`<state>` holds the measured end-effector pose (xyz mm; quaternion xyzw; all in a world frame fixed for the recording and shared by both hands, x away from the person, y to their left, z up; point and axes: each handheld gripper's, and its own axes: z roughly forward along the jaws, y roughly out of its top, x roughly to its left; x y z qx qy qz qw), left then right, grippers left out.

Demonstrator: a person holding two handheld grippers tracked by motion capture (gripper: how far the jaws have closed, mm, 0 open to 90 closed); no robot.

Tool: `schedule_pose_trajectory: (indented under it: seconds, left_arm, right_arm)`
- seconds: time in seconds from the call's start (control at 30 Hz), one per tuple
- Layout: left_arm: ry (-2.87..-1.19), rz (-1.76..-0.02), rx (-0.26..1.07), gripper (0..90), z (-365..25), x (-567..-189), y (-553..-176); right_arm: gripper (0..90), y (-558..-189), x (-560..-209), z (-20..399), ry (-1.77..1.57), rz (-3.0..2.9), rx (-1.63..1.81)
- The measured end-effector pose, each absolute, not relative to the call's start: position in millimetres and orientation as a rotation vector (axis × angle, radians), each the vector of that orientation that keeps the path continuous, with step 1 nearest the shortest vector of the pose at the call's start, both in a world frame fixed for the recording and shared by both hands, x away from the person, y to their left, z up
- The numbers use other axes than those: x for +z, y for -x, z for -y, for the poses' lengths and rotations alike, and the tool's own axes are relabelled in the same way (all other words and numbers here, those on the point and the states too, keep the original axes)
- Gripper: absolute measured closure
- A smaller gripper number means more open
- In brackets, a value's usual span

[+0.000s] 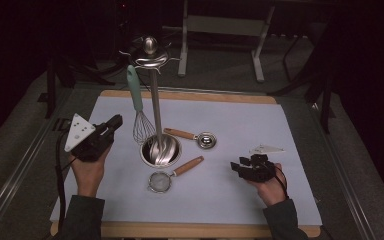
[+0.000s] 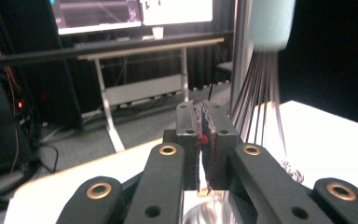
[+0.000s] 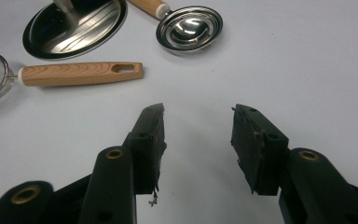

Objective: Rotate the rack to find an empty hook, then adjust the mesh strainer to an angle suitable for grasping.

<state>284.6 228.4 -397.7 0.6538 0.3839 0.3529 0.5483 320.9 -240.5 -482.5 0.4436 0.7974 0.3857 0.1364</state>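
A steel utensil stand rises from a round base mid-mat. From a hook at its top hangs a whisk with a mint-green handle. My left gripper is left of the stand, pointing toward the whisk's wires, jaws shut with nothing between them. A wooden-handled measuring spoon lies right of the base, and a small wooden-handled strainer lies in front of it. My right gripper rests on the mat at the right, open and empty, facing the strainer handle and spoon.
A white mat covers a wooden board on the table. A metal rail runs along the table's left side. A desk frame stands on the floor beyond, in the dark.
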Motion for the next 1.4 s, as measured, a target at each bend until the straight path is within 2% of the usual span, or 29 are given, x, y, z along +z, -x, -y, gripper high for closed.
schedule_pose_trajectory:
  seconds: [0.7,1.03,1.27,1.4]
  left_arm:
    - [-1.606,-1.143,0.685,83.9,-239.5,-493.5,-301.3]
    - [-1.686,-1.217,0.661,77.0,-235.5,-522.8,-304.2]
    - [-1.739,-1.26,0.668,72.4,-235.9,-531.2,-307.4]
    - [-1.717,-1.303,0.669,68.8,-236.3,-536.8,-308.7]
  right_arm:
    - [54.2,-319.7,-483.4,233.5,-1.264,-2.326,1.113]
    - [54.5,-318.8,-485.0,227.1,-1.241,-2.345,1.101]
    - [59.9,-316.7,-489.8,213.2,-1.177,-2.379,1.054]
    - [67.6,-314.7,-490.7,205.5,-1.131,-2.389,1.017]
